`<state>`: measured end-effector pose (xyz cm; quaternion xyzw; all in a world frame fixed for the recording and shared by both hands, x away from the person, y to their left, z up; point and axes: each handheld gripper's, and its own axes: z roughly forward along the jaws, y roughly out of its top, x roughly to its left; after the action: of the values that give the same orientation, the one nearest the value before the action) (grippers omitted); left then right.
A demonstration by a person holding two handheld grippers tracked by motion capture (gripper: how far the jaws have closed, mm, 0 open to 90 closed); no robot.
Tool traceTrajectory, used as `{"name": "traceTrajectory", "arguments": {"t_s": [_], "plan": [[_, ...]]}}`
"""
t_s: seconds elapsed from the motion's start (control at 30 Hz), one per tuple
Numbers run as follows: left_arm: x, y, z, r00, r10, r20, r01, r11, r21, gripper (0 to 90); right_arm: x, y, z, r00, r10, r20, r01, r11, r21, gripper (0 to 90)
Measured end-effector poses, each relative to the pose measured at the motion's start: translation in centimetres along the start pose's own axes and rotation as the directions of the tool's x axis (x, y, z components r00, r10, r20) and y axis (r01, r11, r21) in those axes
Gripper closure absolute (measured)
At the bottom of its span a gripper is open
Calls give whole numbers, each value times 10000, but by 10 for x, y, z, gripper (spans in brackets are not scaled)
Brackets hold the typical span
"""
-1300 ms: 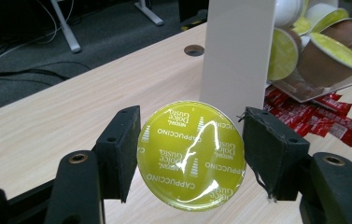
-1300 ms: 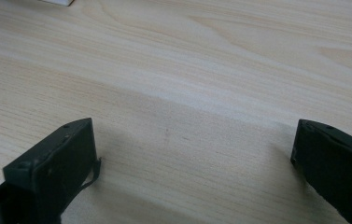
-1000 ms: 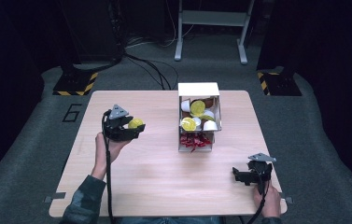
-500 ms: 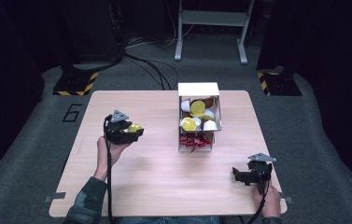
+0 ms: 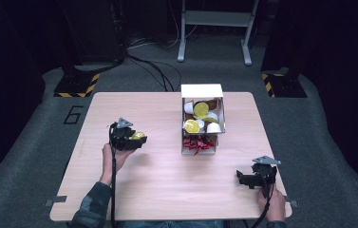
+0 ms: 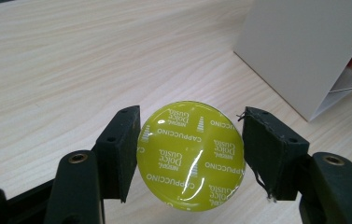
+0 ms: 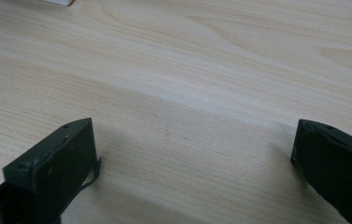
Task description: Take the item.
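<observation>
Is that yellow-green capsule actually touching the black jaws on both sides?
Touching. In the left gripper view, the capsule sits between the left gripper jaws, both pads pressed against its rim with no gap, above the table.

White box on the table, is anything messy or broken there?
Nothing looks broken or spilled. The white cardboard box stands upright on the wooden table, with capsules heaped loosely inside. One round yellow-green foil-topped capsule is out of it, clamped in the left gripper. The right gripper is open over bare wood.

A wooden table (image 5: 157, 190) stands on grey carpet (image 5: 328, 156).
</observation>
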<state>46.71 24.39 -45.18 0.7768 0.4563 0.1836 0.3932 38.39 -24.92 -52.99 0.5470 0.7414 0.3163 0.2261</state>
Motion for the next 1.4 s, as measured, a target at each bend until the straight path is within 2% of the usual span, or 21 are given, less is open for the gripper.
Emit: {"name": "traceTrajectory", "arguments": {"t_s": [0.03,0.23,0.3,0.57,0.67,0.7,0.97,1.03,1.07,1.17,1.23,1.27,1.3,1.37,1.4], "plan": [[2,-2,4,10000,75,-6,-75,9999,107,386,0,0,0,10000,3,-4,-3,10000,-3,0],[1,-5,14,9998,-174,80,172,9995,247,386,0,0,0,10000,3,2,-3,10000,-2,0],[0,-7,21,9999,-39,96,35,9990,447,386,0,0,0,10000,0,2,0,10000,-2,0],[0,-13,35,9997,-214,104,208,9979,616,386,0,0,0,10000,0,2,0,10000,-3,0],[1,-19,42,9996,-260,118,250,9964,814,385,0,0,0,10000,3,0,-3,10000,-6,0],[1,-20,44,9998,-194,97,184,9955,926,385,0,0,0,10000,-29,4,29,10000,-10,0],[1,-23,44,9998,-182,70,176,9964,828,380,0,0,0,10000,2,2,-2,10000,-1,0],[4,-23,43,9987,-467,220,447,9957,812,377,0,0,0,10000,2,0,-2,10000,1,0],[4,-23,43,9987,-467,220,447,9957,812,369,0,0,0,10000,2,0,-2,10000,1,0],[9,-24,39,9959,-870,255,853,9944,630,282,0,0,0,10000,3,0,-3,10000,-2,0],[10,-24,37,9956,-907,252,891,9942,606,219,0,0,0,10000,1,-6,-1,10000,-1,0],[11,-24,35,9954,-916,298,898,9943,575,219,0,0,0,10000,2,2,-2,10000,0,0],[11,-24,32,9951,-957,265,943,9942,515,163,0,0,0,10000,3,6,-3,10000,-3,0],[12,-23,29,9951,-940,316,925,9947,455,147,0,0,0,10000,3,1,-3,10000,0,0],[12,-23,27,9936,-1084,317,1072,9935,384,146,0,0,0,10000,0,3,0,10000,-1,0]]}}
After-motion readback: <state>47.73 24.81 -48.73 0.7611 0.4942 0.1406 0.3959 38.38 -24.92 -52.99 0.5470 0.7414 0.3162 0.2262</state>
